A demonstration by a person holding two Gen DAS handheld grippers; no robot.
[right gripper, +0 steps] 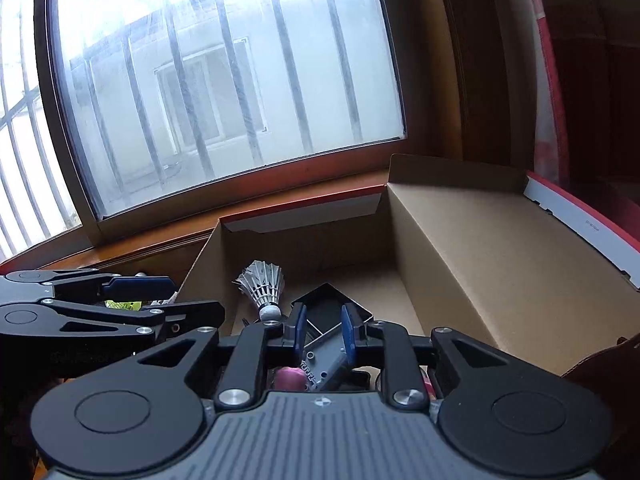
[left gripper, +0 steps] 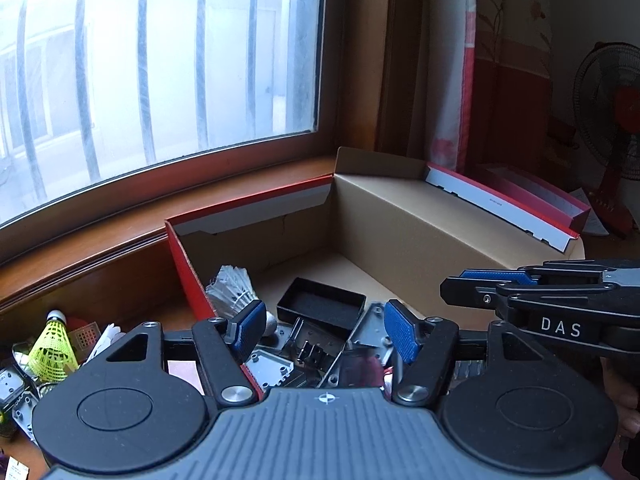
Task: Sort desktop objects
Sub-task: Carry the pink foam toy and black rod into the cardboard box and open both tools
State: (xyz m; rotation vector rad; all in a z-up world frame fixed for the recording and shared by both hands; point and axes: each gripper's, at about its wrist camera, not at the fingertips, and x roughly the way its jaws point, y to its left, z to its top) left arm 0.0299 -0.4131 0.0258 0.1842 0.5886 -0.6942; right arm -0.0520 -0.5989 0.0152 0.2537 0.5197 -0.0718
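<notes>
An open cardboard box [left gripper: 400,220] with red outer walls stands under the window. Inside lie a white shuttlecock [left gripper: 232,292], a shallow black tray [left gripper: 320,306] and several grey metal parts [left gripper: 372,324]. My left gripper [left gripper: 326,332] hovers open over the box's near left corner, with nothing between its blue pads. My right gripper [right gripper: 323,331] hangs over the same pile. Its pads stand a narrow gap apart, with a grey holed part [right gripper: 322,360] showing below them, untouched. A pink object [right gripper: 290,378] lies beside that part. The white shuttlecock [right gripper: 264,284] stands just ahead.
Left of the box on the desk lie a yellow shuttlecock [left gripper: 52,344] and several small gadgets [left gripper: 12,392]. A wooden window sill [left gripper: 120,232] runs behind. The box's red lid [left gripper: 508,200] folds out at right, with a fan [left gripper: 612,92] beyond. The box's far half is bare cardboard.
</notes>
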